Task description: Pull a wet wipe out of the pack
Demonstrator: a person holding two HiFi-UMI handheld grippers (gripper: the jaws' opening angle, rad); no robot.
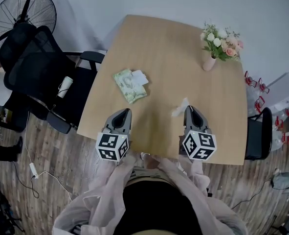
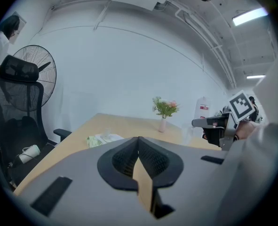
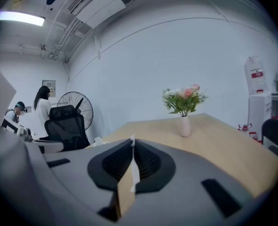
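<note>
The green wet wipe pack (image 1: pixel 130 85) lies flat on the wooden table (image 1: pixel 168 53) with its white flap turned open, left of centre. A crumpled white wet wipe (image 1: pixel 179 107) hangs at the tip of my right gripper (image 1: pixel 189 109), clear of the pack. In the right gripper view, the right gripper (image 3: pixel 132 147) is shut with a thin white strip of the wipe (image 3: pixel 133 172) pinched between its pads. My left gripper (image 1: pixel 125 111) hovers just in front of the pack, apart from it. The left gripper (image 2: pixel 139 147) is shut on nothing, and the pack (image 2: pixel 101 139) shows beyond it.
A pink vase of flowers (image 1: pixel 216 45) stands at the table's far right corner. A black mesh office chair (image 1: pixel 36 67) and a floor fan (image 1: pixel 22 13) stand to the left, another black chair (image 1: pixel 259 133) to the right. A person (image 3: pixel 42 109) stands far off by the fan.
</note>
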